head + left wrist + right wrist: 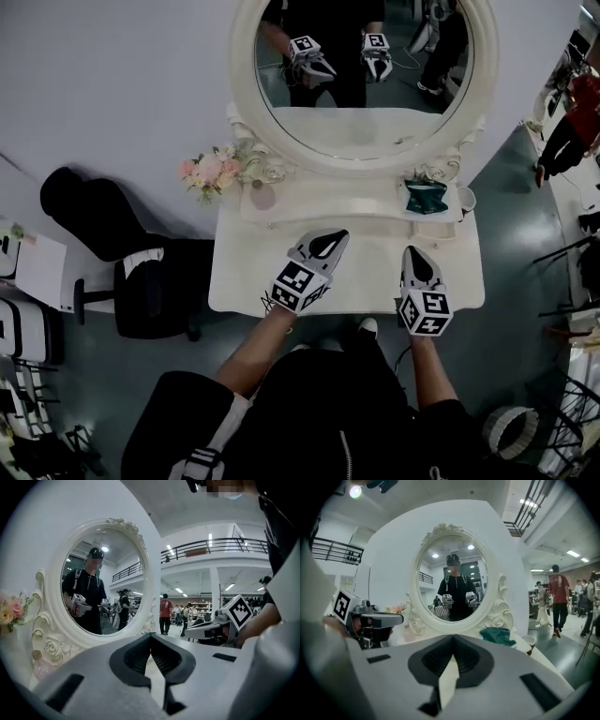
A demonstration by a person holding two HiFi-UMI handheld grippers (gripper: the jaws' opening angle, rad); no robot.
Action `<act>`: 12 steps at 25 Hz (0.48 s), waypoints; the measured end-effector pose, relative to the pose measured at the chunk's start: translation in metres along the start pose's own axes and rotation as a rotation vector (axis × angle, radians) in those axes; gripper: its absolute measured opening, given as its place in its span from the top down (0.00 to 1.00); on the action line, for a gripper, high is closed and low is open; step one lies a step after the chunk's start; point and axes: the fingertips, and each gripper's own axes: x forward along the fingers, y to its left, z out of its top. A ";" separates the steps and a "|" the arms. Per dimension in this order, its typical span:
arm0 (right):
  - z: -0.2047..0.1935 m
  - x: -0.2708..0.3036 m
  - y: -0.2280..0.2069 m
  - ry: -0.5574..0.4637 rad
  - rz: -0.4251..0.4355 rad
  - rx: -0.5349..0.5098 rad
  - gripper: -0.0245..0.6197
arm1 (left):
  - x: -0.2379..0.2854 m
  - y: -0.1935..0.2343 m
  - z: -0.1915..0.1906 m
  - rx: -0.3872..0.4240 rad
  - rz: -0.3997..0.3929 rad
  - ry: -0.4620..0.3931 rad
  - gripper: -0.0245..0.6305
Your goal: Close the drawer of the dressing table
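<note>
Head view: white table [234,281] seen from above, round mirror [361,122] mounted at table back. Both grippers held over table top, pointed toward table back: left gripper [330,242] over table middle, right gripper [413,258] over table's right part. Left gripper view: jaws closed tip to tip, nothing gripped. Right gripper view: jaws likewise pressed together, nothing between. Flowers [211,172] set at table's back left corner, green pouch [427,195] at back right. Drawer not made out: table front hidden under top edge.
</note>
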 end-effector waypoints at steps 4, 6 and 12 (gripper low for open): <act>0.012 0.022 -0.028 0.012 0.085 -0.013 0.96 | 0.027 0.004 0.006 -0.015 0.088 0.010 0.96; 0.017 0.032 -0.041 0.015 0.119 -0.023 0.96 | 0.039 0.005 0.009 -0.017 0.126 0.010 0.96; 0.022 0.052 -0.066 0.024 0.194 -0.052 0.96 | 0.060 0.009 0.013 -0.029 0.219 -0.004 0.96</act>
